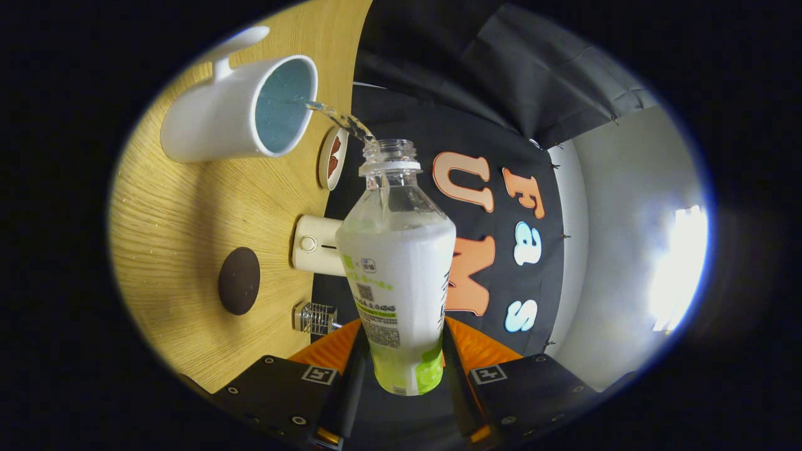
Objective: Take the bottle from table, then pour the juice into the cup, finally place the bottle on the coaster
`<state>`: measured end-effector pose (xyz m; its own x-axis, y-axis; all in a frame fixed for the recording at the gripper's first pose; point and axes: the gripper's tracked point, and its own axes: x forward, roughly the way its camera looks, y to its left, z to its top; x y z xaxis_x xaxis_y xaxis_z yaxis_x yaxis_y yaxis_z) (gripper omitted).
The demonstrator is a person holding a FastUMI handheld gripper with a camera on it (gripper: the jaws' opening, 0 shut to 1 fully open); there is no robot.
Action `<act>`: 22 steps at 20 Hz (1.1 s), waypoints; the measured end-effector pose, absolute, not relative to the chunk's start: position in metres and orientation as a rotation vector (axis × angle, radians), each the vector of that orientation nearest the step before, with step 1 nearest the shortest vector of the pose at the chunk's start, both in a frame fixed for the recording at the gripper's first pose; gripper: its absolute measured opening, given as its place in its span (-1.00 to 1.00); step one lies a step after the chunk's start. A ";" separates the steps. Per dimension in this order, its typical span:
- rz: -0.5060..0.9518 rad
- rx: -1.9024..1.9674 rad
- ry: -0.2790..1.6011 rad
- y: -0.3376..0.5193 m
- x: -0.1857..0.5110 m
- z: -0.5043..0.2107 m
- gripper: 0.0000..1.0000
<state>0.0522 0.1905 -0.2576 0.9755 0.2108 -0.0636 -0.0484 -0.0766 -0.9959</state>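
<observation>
The gripper (401, 369) had its jaws clamped on the clear plastic bottle with a green-and-white label (396, 275), tilted so a thin stream arced into the white blue-lined ceramic cup (241, 109), seemingly resting on the wooden tabletop (175, 207).

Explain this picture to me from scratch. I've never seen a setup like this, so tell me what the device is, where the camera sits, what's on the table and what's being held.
A person carries a hand-held gripper, a two-finger clamp with a fisheye camera riding on it, looking forward along the fingers. Both fingers press on a clear bottle with a white and green label. The whole tool is tipped over, so the wooden table looks turned on its side. A thin stream runs from the uncapped bottle mouth into a white cup. Also on the table: a round coaster beyond the cup, a dark oval pad, a white boxy device and a small clear faceted object.
</observation>
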 end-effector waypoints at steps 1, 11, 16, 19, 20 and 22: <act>0.212 -1.643 -0.131 0.191 0.051 -0.256 0.25; 0.206 -1.658 -0.147 0.193 0.051 -0.247 0.25; 0.215 -1.685 -0.166 0.195 0.050 -0.243 0.25; 0.204 -1.685 -0.175 0.195 0.050 -0.241 0.25; 0.202 -1.686 -0.180 0.195 0.049 -0.241 0.25; 0.206 -1.697 -0.192 0.197 0.051 -0.241 0.25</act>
<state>0.0506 0.1973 -0.2410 0.9692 0.2450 -0.0258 0.0076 -0.1342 -0.9909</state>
